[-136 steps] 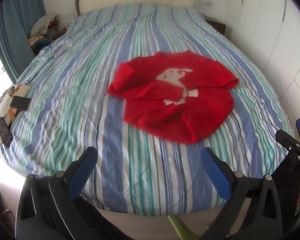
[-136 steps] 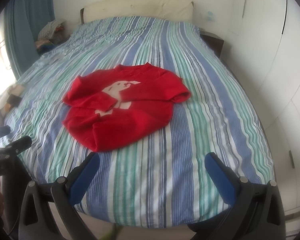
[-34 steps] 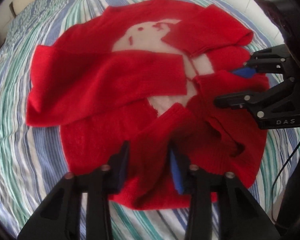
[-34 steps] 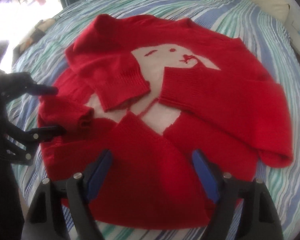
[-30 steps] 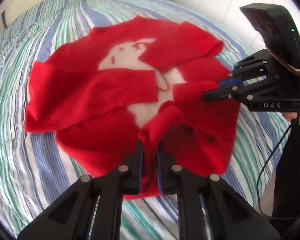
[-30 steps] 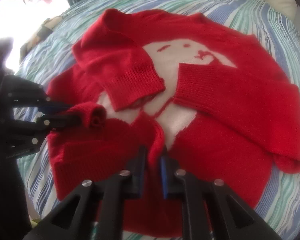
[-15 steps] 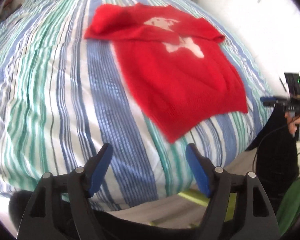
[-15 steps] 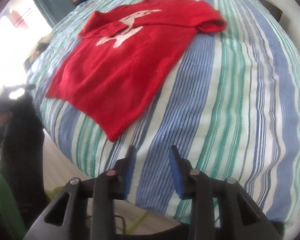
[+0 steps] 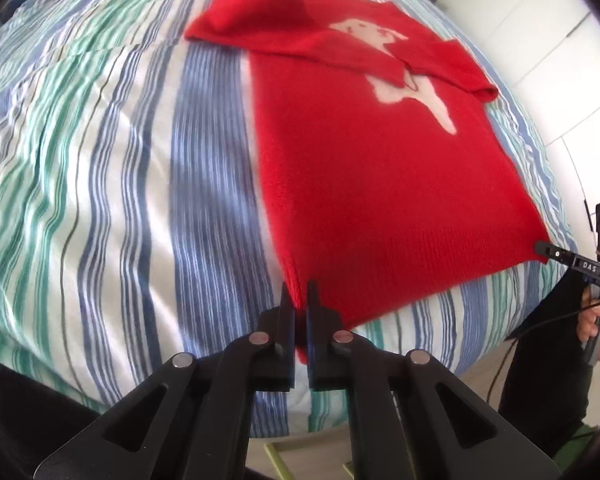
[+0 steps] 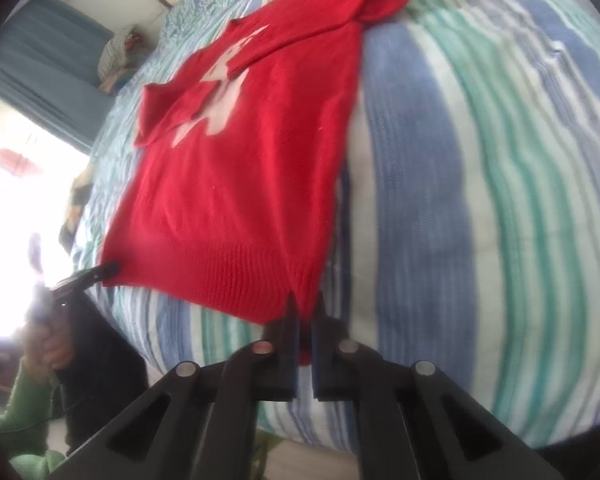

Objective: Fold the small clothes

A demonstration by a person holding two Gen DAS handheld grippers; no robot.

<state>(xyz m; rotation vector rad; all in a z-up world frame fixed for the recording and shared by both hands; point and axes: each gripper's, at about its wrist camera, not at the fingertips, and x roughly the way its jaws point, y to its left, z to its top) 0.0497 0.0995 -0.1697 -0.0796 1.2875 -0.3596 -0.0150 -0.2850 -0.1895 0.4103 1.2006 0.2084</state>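
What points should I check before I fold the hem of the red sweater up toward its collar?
1. Left gripper shut on one hem corner of the red sweater: ok.
2. Right gripper shut on the other hem corner: ok.
3. Hem stretched straight between both grippers: ok, the edge runs without sag.
4. Sweater body flat on the striped bedcover: ok, no big wrinkles show.
5. Both sleeves folded in over the chest: ok, they cross over the white animal design.
6. Grip depth enough to hold during the lift: cannot tell, only a small bit of knit shows between the fingers.
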